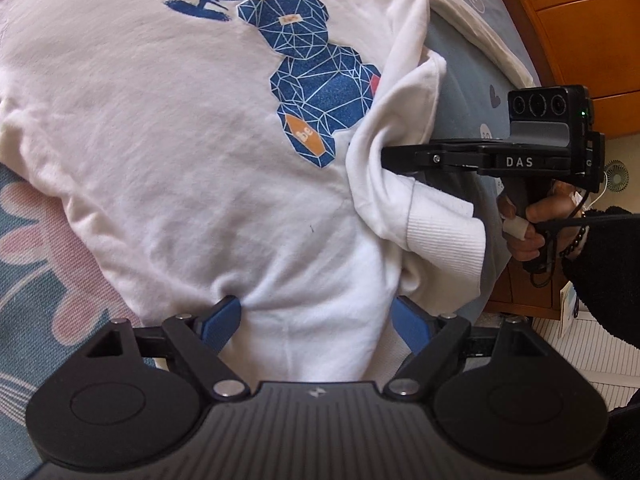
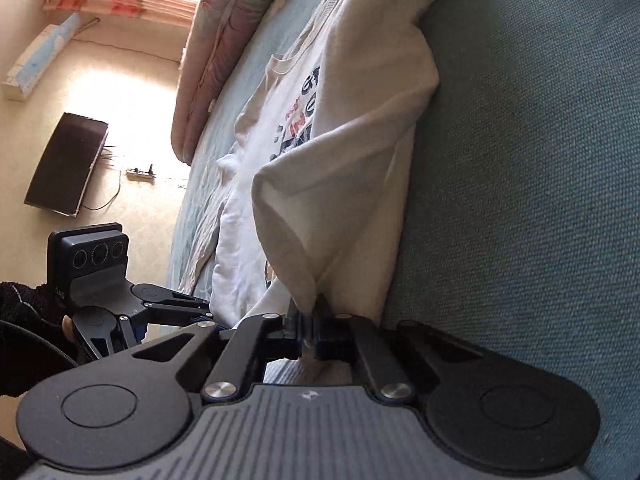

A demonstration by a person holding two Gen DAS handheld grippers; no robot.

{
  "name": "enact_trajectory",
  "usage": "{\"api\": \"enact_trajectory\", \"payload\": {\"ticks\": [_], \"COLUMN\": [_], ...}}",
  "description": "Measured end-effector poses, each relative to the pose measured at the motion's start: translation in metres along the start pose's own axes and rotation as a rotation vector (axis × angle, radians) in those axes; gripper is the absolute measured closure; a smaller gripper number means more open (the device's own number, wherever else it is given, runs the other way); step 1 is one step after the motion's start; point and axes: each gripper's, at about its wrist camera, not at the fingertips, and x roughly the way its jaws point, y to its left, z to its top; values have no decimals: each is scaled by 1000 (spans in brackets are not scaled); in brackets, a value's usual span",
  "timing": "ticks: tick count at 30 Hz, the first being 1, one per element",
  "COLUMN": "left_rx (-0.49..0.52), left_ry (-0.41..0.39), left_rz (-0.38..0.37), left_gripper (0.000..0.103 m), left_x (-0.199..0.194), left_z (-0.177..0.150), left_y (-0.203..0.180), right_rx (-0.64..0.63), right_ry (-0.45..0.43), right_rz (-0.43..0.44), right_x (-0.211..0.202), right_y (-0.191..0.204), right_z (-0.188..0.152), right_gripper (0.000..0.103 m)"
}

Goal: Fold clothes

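Note:
A white sweatshirt [image 1: 160, 120] with a blue bear print [image 1: 316, 80] lies face up on the bed. My left gripper [image 1: 318, 316] stands open at its near edge, and a bulge of the white fabric sits between the wide-apart blue fingers [image 1: 224, 316]. My right gripper [image 1: 384, 156] comes in from the right and is shut on the sleeve, whose ribbed cuff [image 1: 440, 232] hangs below it. In the right wrist view the right gripper [image 2: 310, 316] pinches a fold of the sweatshirt [image 2: 360, 140] that rises like a tent from the jaws.
A teal bed cover [image 2: 520, 200] spreads to the right. Floral bedding [image 1: 40, 240] lies at the left, wooden furniture [image 1: 580, 20] beyond the bed. A rolled quilt [image 2: 216, 60] lines the far side. A dark screen [image 2: 64, 164] and power strip [image 2: 140, 174] lie on the floor.

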Motion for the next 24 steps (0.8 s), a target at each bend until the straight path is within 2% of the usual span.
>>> {"api": "enact_trajectory", "payload": {"ticks": [4, 8, 16, 20, 24], "left_rx": [2, 1, 23, 26, 30], "left_ry": [-1, 1, 19, 26, 33], "left_rz": [2, 5, 24, 25, 30], "left_gripper": [20, 20, 19, 19, 19], "left_x": [2, 2, 1, 2, -1], "left_z": [0, 1, 2, 3, 1], "left_y": [0, -2, -3, -2, -2], "right_rx": [-28, -51, -80, -94, -61], "right_ry": [-27, -60, -57, -39, -22], "right_rz": [-75, -152, -394, -492, -528], "right_x": [-27, -72, -150, -171, -185], "right_y": [21, 33, 40, 40, 41], "right_z": [-5, -8, -6, -9, -16], "right_gripper": [95, 96, 97, 97, 98]}}
